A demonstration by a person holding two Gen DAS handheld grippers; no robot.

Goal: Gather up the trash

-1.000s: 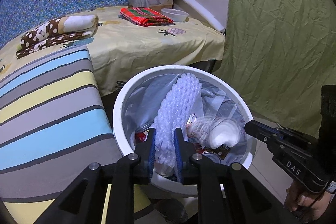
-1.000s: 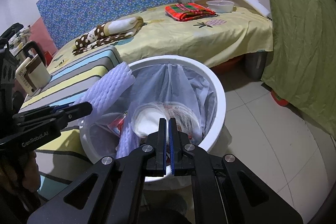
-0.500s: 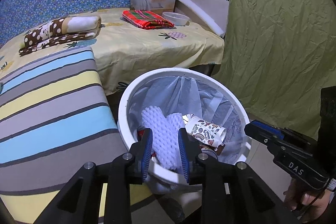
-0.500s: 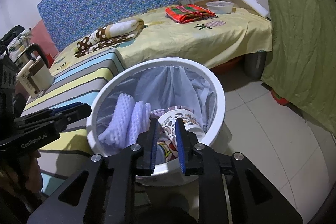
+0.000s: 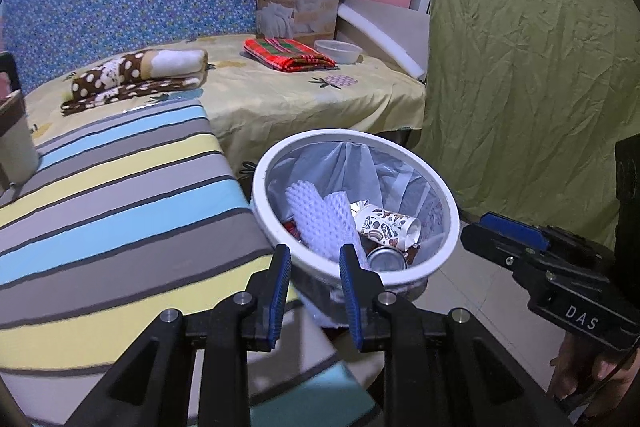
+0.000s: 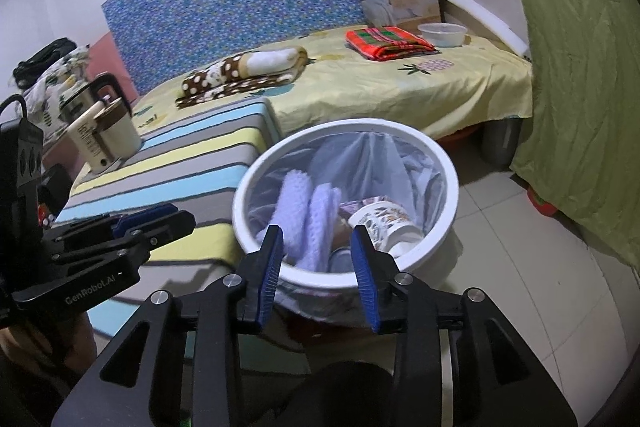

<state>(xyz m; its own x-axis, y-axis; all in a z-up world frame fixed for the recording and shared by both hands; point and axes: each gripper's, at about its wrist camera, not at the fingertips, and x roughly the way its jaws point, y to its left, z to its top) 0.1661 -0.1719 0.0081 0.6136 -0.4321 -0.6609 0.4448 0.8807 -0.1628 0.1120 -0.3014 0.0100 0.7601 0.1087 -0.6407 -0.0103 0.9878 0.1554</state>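
Note:
A round white trash bin [image 5: 448, 195] [image 6: 448, 163] with a clear plastic liner stands on the floor. Inside it lie a white foam net [image 5: 316, 211] [image 6: 308, 211], a patterned paper cup [image 5: 384, 227] [image 6: 388, 223] and a metal can [image 5: 386, 259]. My left gripper [image 5: 314, 259] hovers over the near rim, open and empty. My right gripper [image 6: 316, 247] is also above the near rim with its jaws opening and nothing between them. Each gripper shows at the edge of the other's view, the right [image 5: 504, 231] and the left [image 6: 152, 217].
A striped cushioned bench [image 5: 120, 195] sits left of the bin, with a cream kettle [image 6: 102, 135] on it. Behind is a yellow-sheeted bed [image 5: 288, 95] holding a dotted blanket [image 5: 140, 75], red plaid cloth [image 5: 288, 53], plastic bowl [image 5: 338, 51] and box [image 5: 298, 1]. A green curtain [image 5: 520, 67] hangs at the right.
The left gripper let go of the foam net, which dropped into the bin. The right gripper went from shut to open. Both grippers drew back and up from the bin.

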